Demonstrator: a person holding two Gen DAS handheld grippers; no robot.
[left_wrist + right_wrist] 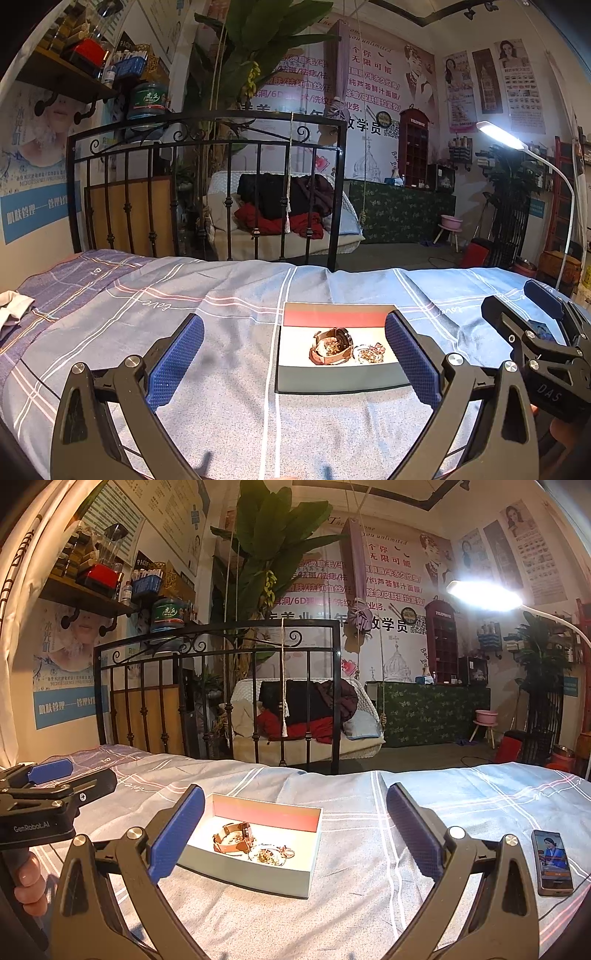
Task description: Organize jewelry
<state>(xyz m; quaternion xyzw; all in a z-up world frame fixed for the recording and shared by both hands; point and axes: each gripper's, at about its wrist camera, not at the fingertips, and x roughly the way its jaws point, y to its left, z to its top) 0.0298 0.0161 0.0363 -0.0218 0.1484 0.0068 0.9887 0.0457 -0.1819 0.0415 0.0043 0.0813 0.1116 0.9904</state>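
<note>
Shallow box sits on the bed, holding a watch and tangled jewelry. Left gripper spread wide, empty, above the bed. Right gripper equally wide, empty. Phone lies right of box

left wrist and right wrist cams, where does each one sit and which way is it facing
Left wrist: on the left tool, facing the bed's iron footboard; open box ahead right, right tool at right edge.
Right wrist: on the right tool, same heading; box ahead left, left tool and hand at left, phone right.
Shared: box, watch, bedsheet.
</note>
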